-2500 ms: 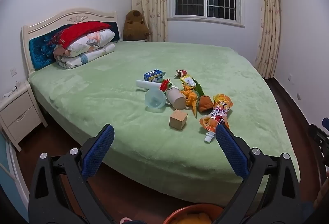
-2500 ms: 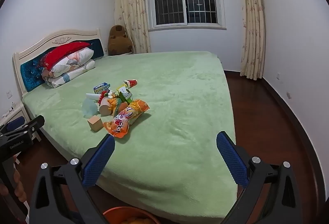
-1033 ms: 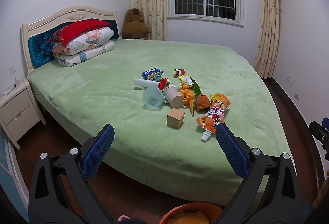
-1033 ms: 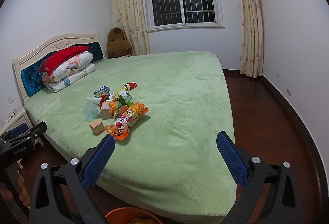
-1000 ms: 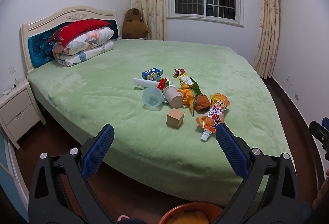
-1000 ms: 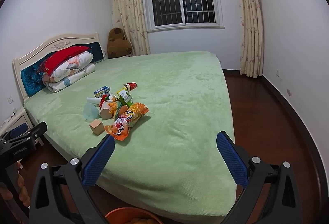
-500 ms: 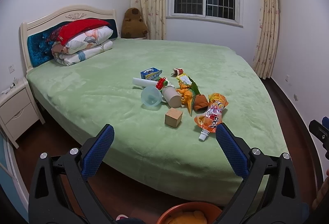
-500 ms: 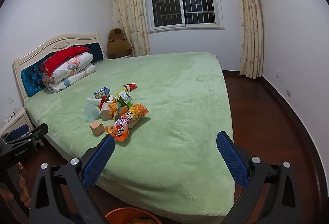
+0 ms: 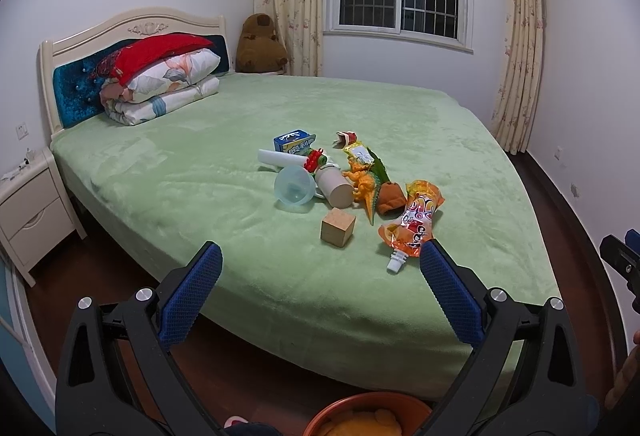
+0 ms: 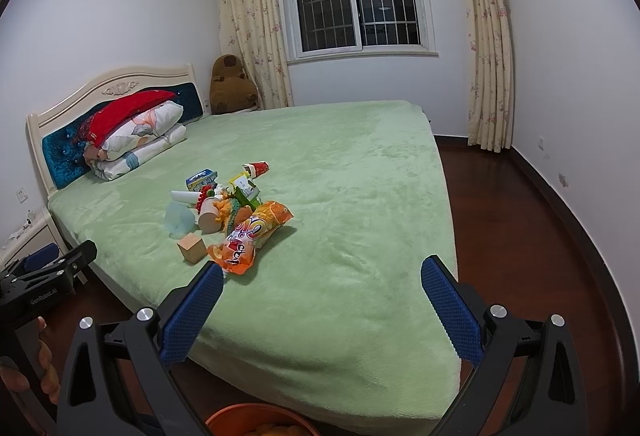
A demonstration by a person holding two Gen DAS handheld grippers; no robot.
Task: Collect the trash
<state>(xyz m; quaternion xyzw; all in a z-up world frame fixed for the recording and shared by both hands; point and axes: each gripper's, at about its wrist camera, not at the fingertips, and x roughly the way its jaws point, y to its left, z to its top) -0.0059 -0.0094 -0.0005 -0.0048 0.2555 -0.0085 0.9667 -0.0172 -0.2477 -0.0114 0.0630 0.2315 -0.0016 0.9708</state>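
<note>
We recorded the left gripper with its two blue-padded fingers spread wide and nothing between them, poised over the near edge of the bed. The right gripper was likewise spread and empty, over the bed's near corner. Each wrist view caught the other tool at its border; in the right wrist view we saw part of the hand gripping the left tool's handle at the lower left.

Below both grippers sat one orange bin, only its rim and some yellow contents visible.

The litter lay in one cluster near the middle of the green bedspread, ahead of the left gripper and to the left of the right one. We counted:
- one orange snack bag, nearest the right finger of the left gripper, a white stopper-like piece just beside its lower end
- one wooden cube, apart from the rest
- one pale blue funnel
- one paper cup on its side, touching the funnel
- one orange toy dinosaur
- one blue-and-white carton
- one white roll
- one small red-rimmed cup

Further items in the heap were too tangled to count.

At the headboard we noted one red pillow on folded quilts, and one brown plush toy in the corner.
</note>
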